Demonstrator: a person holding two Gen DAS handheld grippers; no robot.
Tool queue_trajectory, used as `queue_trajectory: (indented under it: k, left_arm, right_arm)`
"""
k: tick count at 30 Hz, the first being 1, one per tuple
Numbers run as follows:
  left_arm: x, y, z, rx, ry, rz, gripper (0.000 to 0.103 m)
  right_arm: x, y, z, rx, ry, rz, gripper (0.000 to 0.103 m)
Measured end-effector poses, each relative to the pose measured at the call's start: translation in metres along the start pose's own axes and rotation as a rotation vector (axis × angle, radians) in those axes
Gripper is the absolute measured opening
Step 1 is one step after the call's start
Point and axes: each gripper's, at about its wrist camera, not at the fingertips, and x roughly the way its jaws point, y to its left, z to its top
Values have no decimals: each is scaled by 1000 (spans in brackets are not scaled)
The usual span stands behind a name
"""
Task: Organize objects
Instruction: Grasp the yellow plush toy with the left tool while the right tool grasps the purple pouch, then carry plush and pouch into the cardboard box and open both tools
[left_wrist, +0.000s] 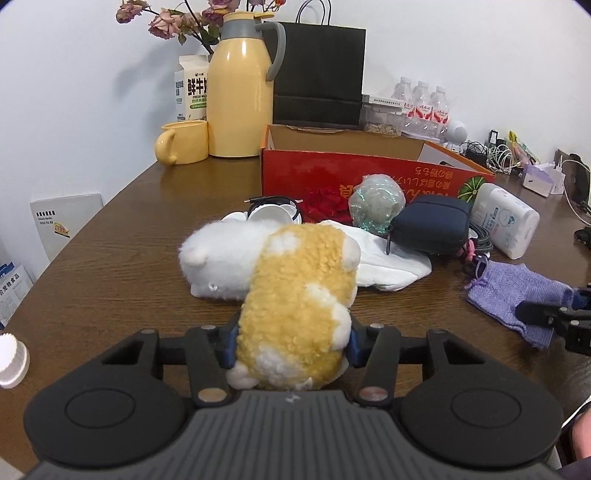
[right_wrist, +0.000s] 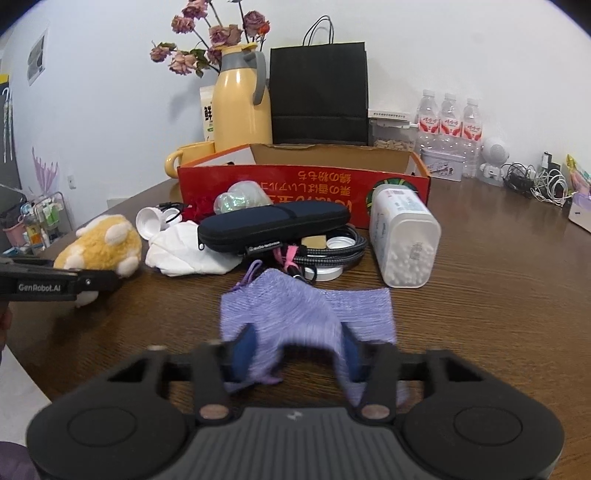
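Left gripper (left_wrist: 291, 345): clenched on the rear of the yellow-and-white plush hamster (left_wrist: 299, 295); both blue pads press into its fleece.
Plush hamster: lies on the wooden table (left_wrist: 122, 266), head pointing away, leaning against a white plush toy (left_wrist: 218, 258) on its left.
Right gripper (right_wrist: 297, 356): grasping the near edge of the purple knitted pouch (right_wrist: 303, 314), which bunches up between the pads.
Purple pouch: flat on the table just in front of the clutter, its drawstring loop at the far left corner.
Middle ground: a white cloth (right_wrist: 184, 254), a dark zip case (right_wrist: 273, 225), a coiled braided cable (right_wrist: 332, 247) and a white box of cotton swabs (right_wrist: 402, 240) on its side, all close together.
Behind them: an open red cardboard box (right_wrist: 303, 184), with a bubble-wrapped bundle (left_wrist: 376, 201) and something red in front of it.
Far edge by the wall: yellow mug (left_wrist: 183, 142), yellow thermos jug (left_wrist: 240, 92), milk carton (left_wrist: 190, 88), dried roses (right_wrist: 207, 40), black paper bag (right_wrist: 319, 92), three water bottles (right_wrist: 448, 118).
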Motion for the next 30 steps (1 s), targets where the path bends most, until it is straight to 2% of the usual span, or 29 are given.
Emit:
queue_trajectory:
  k: [2, 5, 19, 24, 30]
  left_arm:
    - [-5, -1, 0, -1, -11, -1, 52]
    - [-16, -2, 2, 4, -42, 0, 51]
    - [-47, -21, 43, 67, -231, -7, 51]
    - [-36, -31, 71, 65, -263, -19, 51]
    - [-21, -43, 118, 66, -306, -38, 51]
  right_arm:
    - [-4, -1, -2, 0, -5, 19, 16]
    - [-9, 1, -3, -8, -17, 32, 10]
    - [-37, 5, 23, -32, -142, 68, 9]
    - [-36, 6, 47, -54, -199, 68, 9]
    - [-23, 1, 95, -64, -262, 65, 9]
